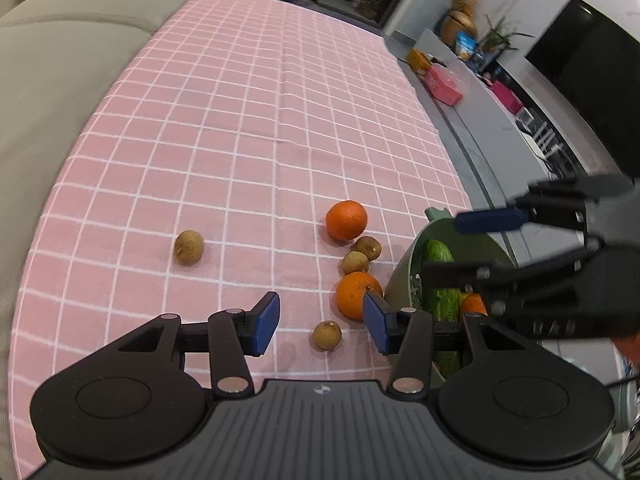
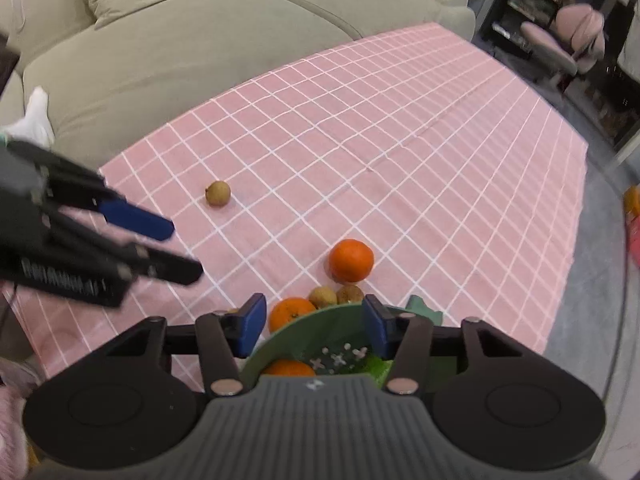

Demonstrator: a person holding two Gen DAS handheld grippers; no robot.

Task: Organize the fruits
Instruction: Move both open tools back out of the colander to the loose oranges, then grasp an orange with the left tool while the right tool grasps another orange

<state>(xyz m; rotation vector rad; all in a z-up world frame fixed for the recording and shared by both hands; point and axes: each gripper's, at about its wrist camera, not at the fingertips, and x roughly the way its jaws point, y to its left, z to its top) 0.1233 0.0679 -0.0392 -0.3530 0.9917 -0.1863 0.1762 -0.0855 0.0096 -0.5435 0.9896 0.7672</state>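
Two oranges lie on the pink checked tablecloth: a far orange and a near orange. Small brown longans lie around them: one alone at left, two between the oranges, one near me. A green colander at the table's right edge holds a cucumber and an orange. My left gripper is open and empty, low over the nearest longan. My right gripper is open and empty above the colander; it also shows in the left wrist view.
A beige sofa runs along the table's far side. A grey counter with boxes and a dark screen stands beyond the right edge. A pink chair stands past the far end.
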